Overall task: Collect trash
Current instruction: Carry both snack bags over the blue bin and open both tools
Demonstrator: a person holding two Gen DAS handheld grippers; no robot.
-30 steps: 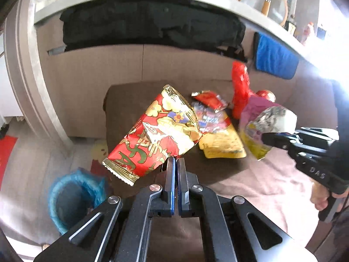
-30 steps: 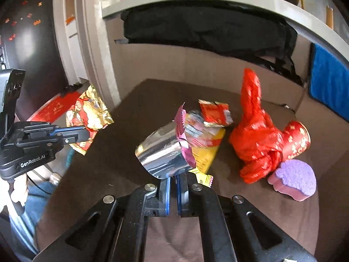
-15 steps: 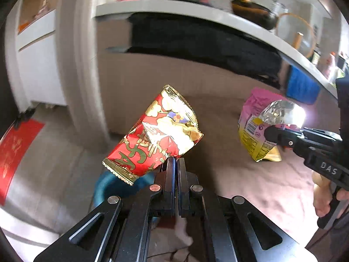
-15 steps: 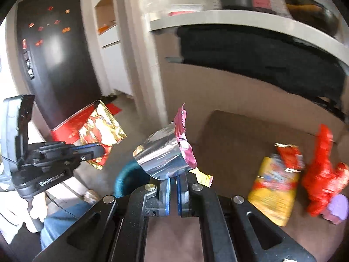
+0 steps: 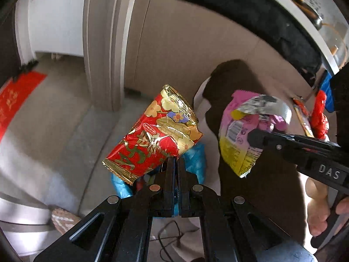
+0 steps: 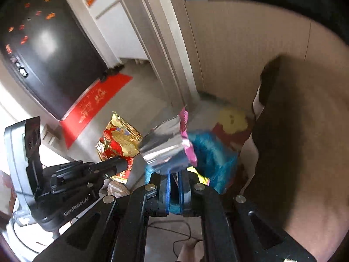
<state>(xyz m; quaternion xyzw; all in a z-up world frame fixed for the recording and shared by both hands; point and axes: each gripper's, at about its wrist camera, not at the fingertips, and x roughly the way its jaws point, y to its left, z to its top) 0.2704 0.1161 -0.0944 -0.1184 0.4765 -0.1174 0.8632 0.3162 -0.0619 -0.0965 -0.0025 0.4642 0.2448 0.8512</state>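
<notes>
My left gripper (image 5: 176, 160) is shut on a red and gold snack bag (image 5: 152, 137), held over a trash bin lined with a blue bag (image 5: 196, 161) on the floor. My right gripper (image 6: 173, 174) is shut on a pink and yellow wrapper with a silver inside (image 6: 168, 146), just above the same blue-lined bin (image 6: 211, 152). In the left wrist view the right gripper (image 5: 253, 135) holds that wrapper (image 5: 242, 135) to the right of the bin. In the right wrist view the left gripper (image 6: 124, 163) and its red bag (image 6: 117, 142) are at the left.
A dark brown table (image 5: 261, 174) stands right of the bin, with red and yellow wrappers (image 5: 318, 118) at its far end. A grey door frame (image 5: 102, 43), a beige wall panel and a red floor mat (image 6: 93, 100) lie beyond. A cable (image 6: 181, 229) lies on the floor below.
Both grippers swung left off the table with their wrappers and now hang over the blue-lined bin. The table's remaining wrappers have slid to the right edge of view.
</notes>
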